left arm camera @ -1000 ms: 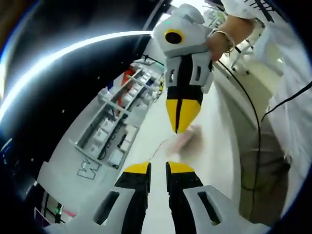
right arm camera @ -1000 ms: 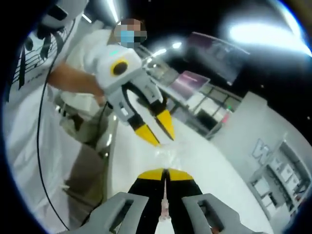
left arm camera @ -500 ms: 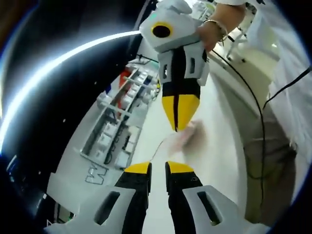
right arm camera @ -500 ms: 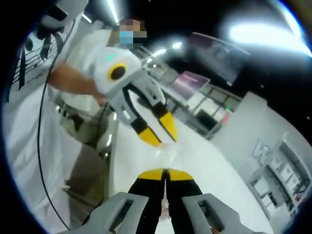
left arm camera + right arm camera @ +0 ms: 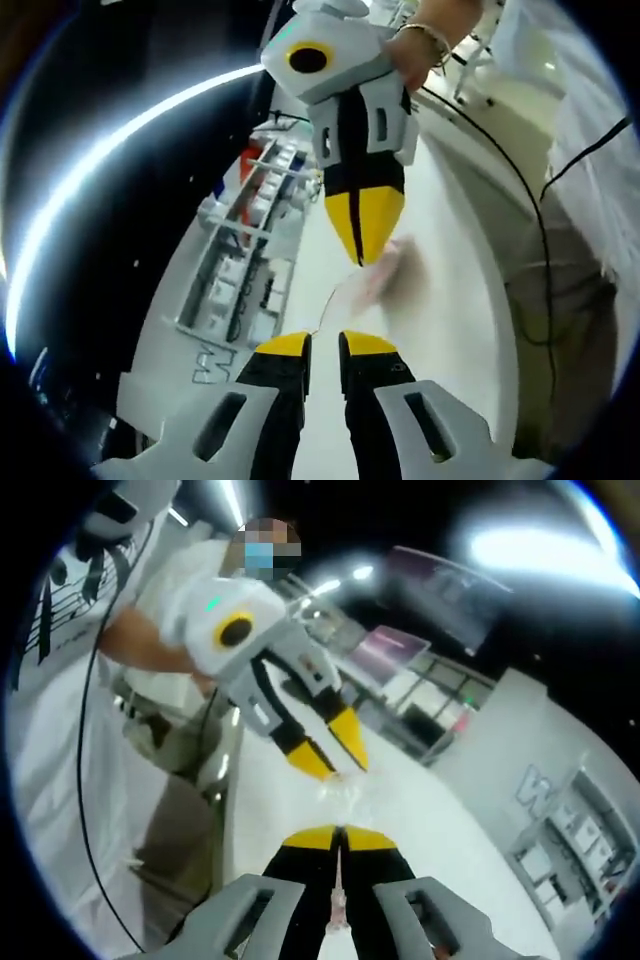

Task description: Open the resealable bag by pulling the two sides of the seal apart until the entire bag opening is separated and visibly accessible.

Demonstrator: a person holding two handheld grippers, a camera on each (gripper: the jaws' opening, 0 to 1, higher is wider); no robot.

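A small clear resealable bag (image 5: 385, 275) with a pinkish tint hangs in the air between the two grippers, blurred. In the left gripper view the right gripper (image 5: 362, 248) comes down from the top, its yellow tips pressed together on the bag's upper edge. My left gripper (image 5: 325, 345) rises from below with a gap between its jaws, and a thin bag edge runs down toward that gap. In the right gripper view my right gripper (image 5: 336, 835) is shut on the bag (image 5: 350, 792), and a pinkish strip shows between its jaws. Opposite it, the left gripper (image 5: 332, 755) has its tips spread just above the bag.
A long white table (image 5: 440, 310) lies under the grippers. Racks of bins and trays (image 5: 245, 260) stand along one side of it. A person in a white shirt (image 5: 60, 700) holds both grippers, and a black cable (image 5: 545, 250) trails beside the table edge.
In the left gripper view the right gripper has drifted up and left. In the right gripper view the left gripper's spread tips have moved slightly closer to the bag. Both jaw states are unchanged.
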